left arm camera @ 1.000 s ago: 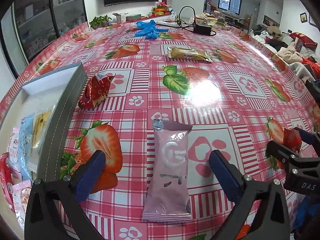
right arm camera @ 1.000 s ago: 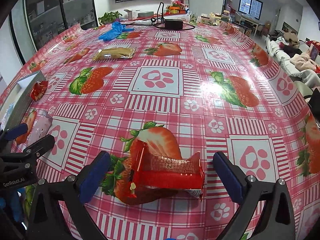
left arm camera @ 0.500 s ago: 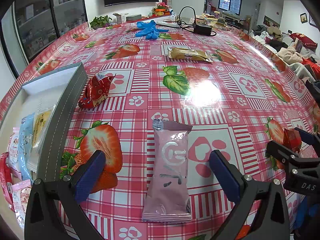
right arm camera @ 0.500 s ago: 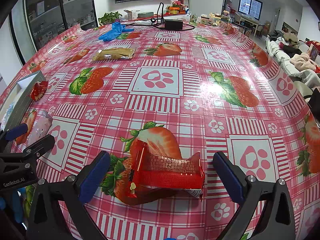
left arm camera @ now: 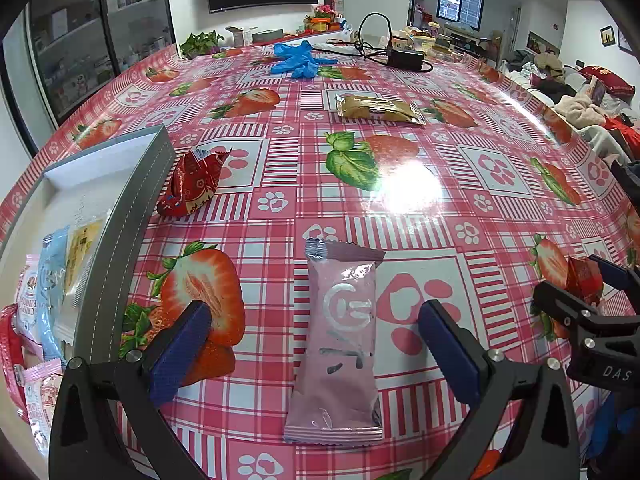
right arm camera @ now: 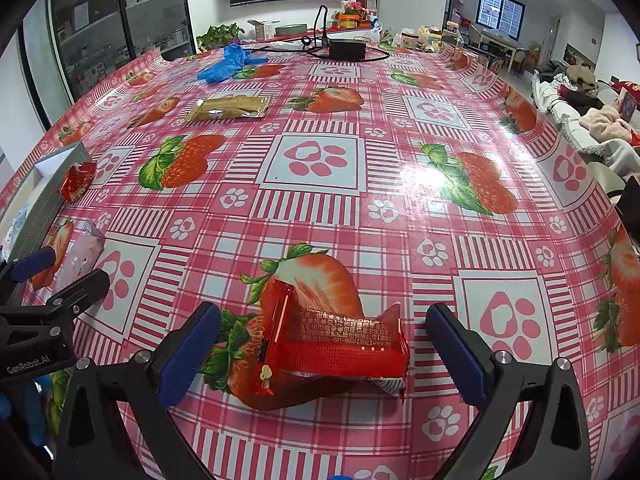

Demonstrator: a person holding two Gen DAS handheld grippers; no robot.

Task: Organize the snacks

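Observation:
My left gripper (left arm camera: 316,348) is open, its jaws on either side of a pink snack packet (left arm camera: 340,340) that lies flat on the table. My right gripper (right arm camera: 324,356) is open, its jaws on either side of a red snack packet (right arm camera: 332,344). A grey tray (left arm camera: 120,232) at the left holds several packets (left arm camera: 52,276). A second red packet (left arm camera: 192,184) lies beside the tray's right wall. A gold packet (left arm camera: 380,110) lies farther back; it also shows in the right wrist view (right arm camera: 230,108).
The table has a pink strawberry-print cloth (left arm camera: 400,184). Blue gloves (left arm camera: 298,62) and a black power adapter with cable (left arm camera: 404,58) lie at the far end. The right gripper shows at the right edge of the left wrist view (left arm camera: 592,320).

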